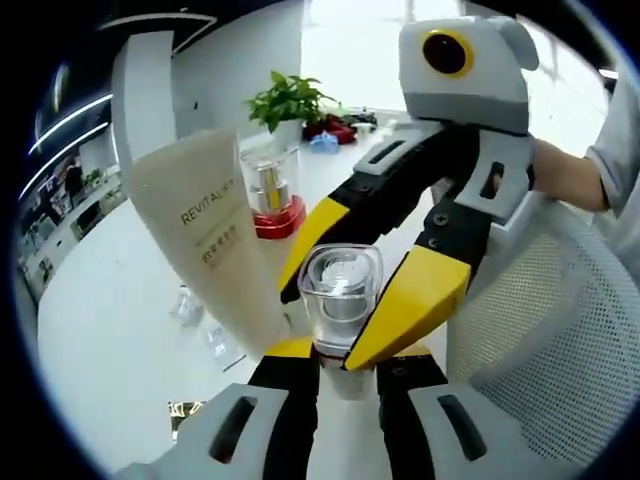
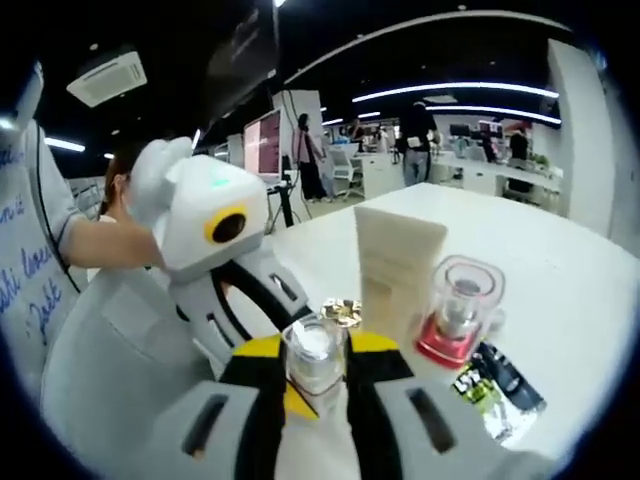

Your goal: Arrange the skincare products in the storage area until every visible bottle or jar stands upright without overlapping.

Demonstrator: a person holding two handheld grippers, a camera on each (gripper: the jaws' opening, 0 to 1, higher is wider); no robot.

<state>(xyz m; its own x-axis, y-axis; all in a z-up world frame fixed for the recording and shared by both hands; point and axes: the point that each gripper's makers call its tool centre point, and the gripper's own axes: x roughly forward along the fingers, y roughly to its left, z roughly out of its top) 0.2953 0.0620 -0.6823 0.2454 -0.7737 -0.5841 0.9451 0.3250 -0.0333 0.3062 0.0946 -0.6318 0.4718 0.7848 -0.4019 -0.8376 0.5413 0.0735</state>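
Nearest to me, in the left gripper view, my left gripper (image 1: 340,372) has a clear jar (image 1: 340,285) between its jaws, low on the body; the right gripper (image 1: 372,290) comes in from above with its yellow fingers on either side of the same jar, pinching it just under the square cap; so both claws are closed on this one jar, held above the white table (image 1: 120,330). In the right gripper view the same jar (image 2: 315,355) sits between my own jaws, with the left gripper (image 2: 215,235) facing me beyond it.

I judge the jar to be thick clear plastic or glass: stiff, smooth, likely slippery, and heavier than it looks; I would hold it by the flat sides of the body rather than the cap, which may twist loose.

Just behind stands the cream tube (image 1: 210,235), upright on its cap end, printed REVITALIFT; soft and light, I expect, and easy to tip. Beside it stands a clear bottle on a red base (image 1: 272,195), upright; flat sachets (image 2: 495,385) lie on the table near it. Farther back is a potted plant (image 1: 290,100); a mesh chair back (image 1: 560,300) is at my right.
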